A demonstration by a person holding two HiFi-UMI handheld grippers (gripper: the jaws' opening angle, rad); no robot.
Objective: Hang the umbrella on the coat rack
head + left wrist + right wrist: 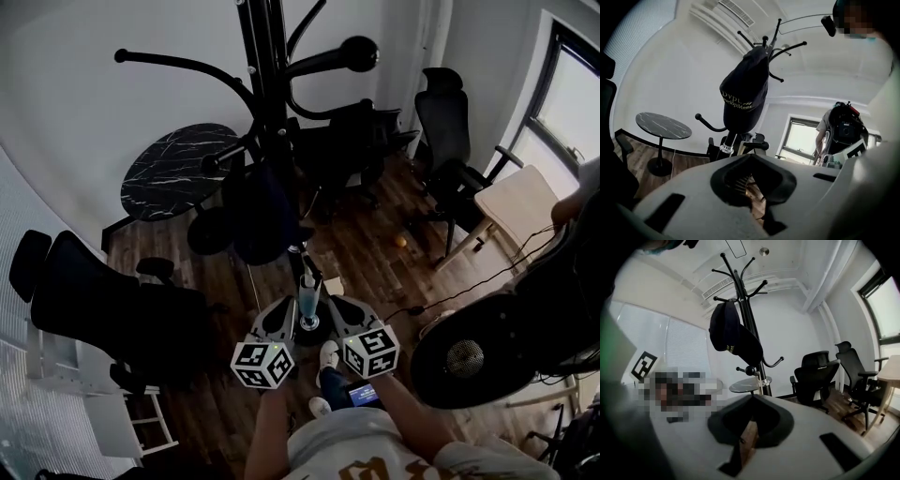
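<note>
Umbrella (262, 216) on coat rack (265, 56), ahead of left tongs (283, 311), right tongs (337, 309) (both clenched)

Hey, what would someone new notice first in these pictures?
The tall black coat rack dominates the middle of the head view, with the dark folded umbrella hanging from it. Below, the left tongs and right tongs are held side by side, both shut and empty. A round black marble table stands left of the rack.

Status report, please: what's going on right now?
Left gripper, right gripper: shut, empty. Umbrella hangs on coat rack. Nothing in the way.
</note>
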